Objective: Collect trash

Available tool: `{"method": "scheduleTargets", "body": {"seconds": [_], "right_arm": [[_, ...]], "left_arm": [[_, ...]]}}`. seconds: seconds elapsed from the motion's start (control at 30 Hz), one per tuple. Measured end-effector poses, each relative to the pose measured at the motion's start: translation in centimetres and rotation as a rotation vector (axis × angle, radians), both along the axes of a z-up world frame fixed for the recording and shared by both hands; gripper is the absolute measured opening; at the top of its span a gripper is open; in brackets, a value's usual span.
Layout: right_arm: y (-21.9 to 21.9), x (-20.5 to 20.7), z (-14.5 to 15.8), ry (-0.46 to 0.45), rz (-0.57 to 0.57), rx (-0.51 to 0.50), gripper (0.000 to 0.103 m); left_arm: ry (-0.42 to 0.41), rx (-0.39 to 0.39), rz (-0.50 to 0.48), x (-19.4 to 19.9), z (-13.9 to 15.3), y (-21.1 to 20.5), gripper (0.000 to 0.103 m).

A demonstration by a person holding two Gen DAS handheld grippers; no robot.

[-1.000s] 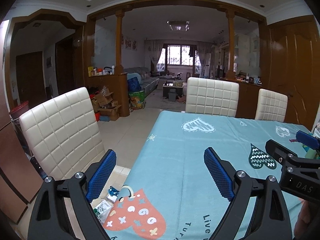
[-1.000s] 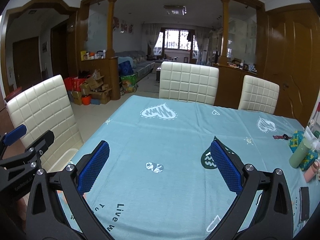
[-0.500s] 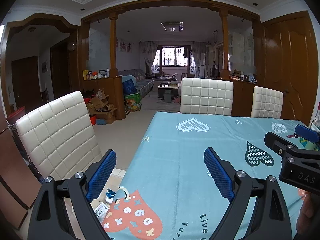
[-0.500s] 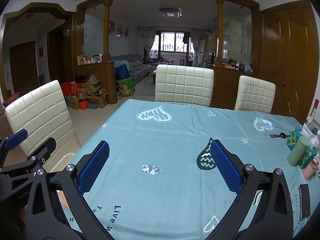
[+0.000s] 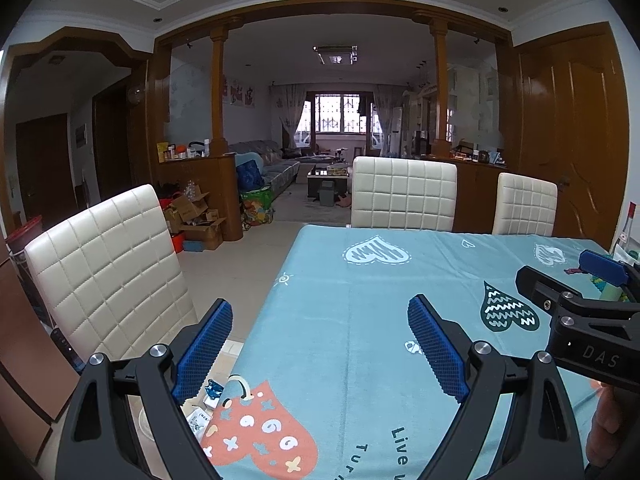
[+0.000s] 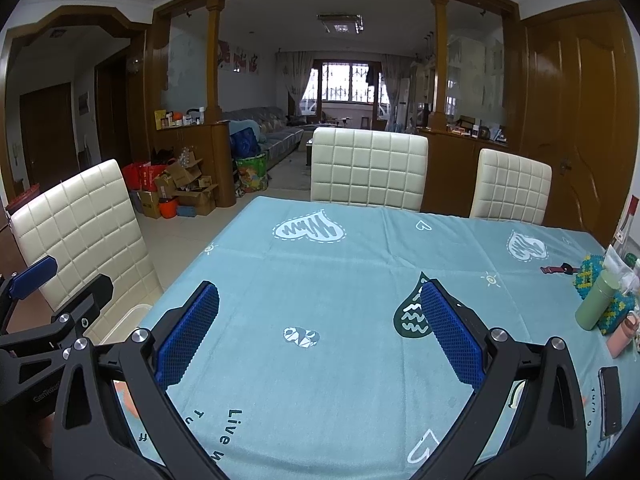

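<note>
Blue-padded left gripper (image 5: 320,344) and right gripper (image 6: 316,336) fingers spread wide, empty, trash (image 5: 202,416) below left fingers.

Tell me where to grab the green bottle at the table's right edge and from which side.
Grip the green bottle around its mid-body, coming from its left over the tablecloth; it stands nearly upright, and beaded clutter crowds its right. The right gripper is open.

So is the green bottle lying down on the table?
No, the green bottle stands upright on the blue tablecloth, beside a pink cup.
</note>
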State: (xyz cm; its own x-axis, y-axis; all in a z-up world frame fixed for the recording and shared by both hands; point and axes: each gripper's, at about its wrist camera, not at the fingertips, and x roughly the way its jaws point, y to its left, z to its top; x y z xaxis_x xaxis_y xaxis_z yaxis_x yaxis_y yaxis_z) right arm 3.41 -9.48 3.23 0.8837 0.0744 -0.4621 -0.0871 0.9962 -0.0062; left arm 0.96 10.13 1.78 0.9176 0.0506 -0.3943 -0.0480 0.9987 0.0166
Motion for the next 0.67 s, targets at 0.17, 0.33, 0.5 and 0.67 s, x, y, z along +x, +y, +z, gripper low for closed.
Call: {"method": "scheduleTargets", "body": {"seconds": [0.17, 0.33, 0.5, 0.67], "right_arm": [[-0.06, -0.01, -0.15, 0.003, 0.001, 0.001, 0.099], [-0.09, 0.03, -0.10, 0.005, 0.002, 0.000, 0.099], [-0.13, 0.02, -0.11, 0.004, 0.001, 0.001, 0.099], [-0.13, 0.03, -0.14, 0.005, 0.002, 0.002, 0.099]], "left_arm": [[-0.001, 0.015, -0.004, -0.03, -0.03, -0.32, 0.087], [0.001, 0.021, -0.006, -0.02, -0.09, -0.52, 0.087], [0.011, 0.013, -0.009, 0.14, -0.07, -0.60, 0.087], [0.011, 0.008, -0.015, 0.20, 0.01, -0.67, 0.087]]}}
